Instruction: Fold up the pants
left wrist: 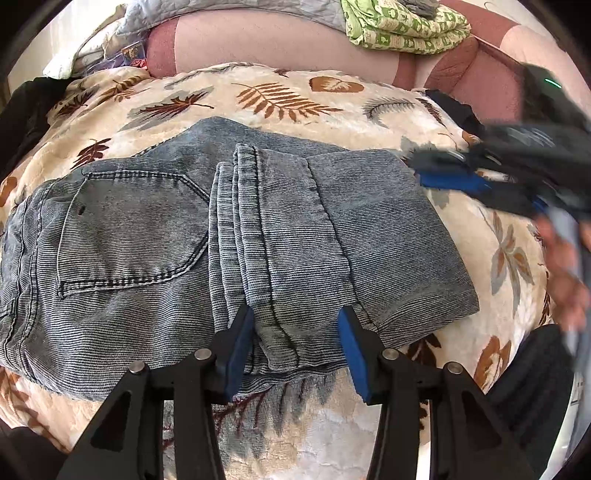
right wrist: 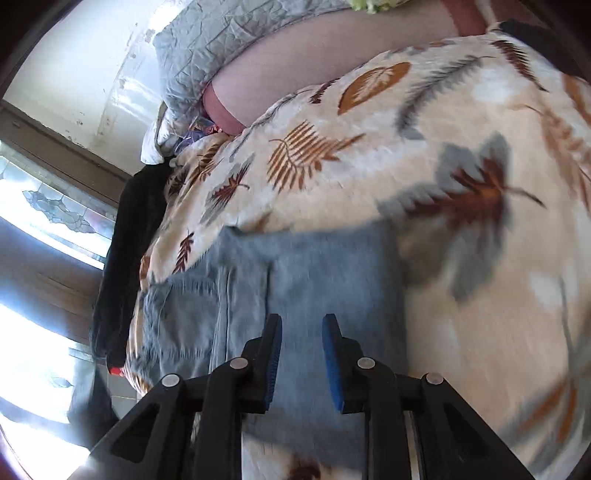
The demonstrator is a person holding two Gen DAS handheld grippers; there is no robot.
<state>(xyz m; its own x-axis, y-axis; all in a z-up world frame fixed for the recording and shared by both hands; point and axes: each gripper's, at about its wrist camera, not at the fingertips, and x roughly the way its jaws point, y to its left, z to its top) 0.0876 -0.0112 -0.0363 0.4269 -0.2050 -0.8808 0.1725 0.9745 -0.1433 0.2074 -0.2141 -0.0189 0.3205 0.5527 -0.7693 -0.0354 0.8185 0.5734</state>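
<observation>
Grey-blue denim pants lie folded on a leaf-print blanket, back pocket at the left, leg hems stacked across the middle. My left gripper is open, its blue-padded fingers straddling the near edge of the folded legs without pinching them. My right gripper shows blurred at the right of the left wrist view, beside the pants' far right corner. In the right wrist view, the right gripper is open and empty above the pants.
A pink couch back runs behind the blanket, with a green patterned cloth and a grey quilt on it. A dark garment hangs at the blanket's left edge near a window.
</observation>
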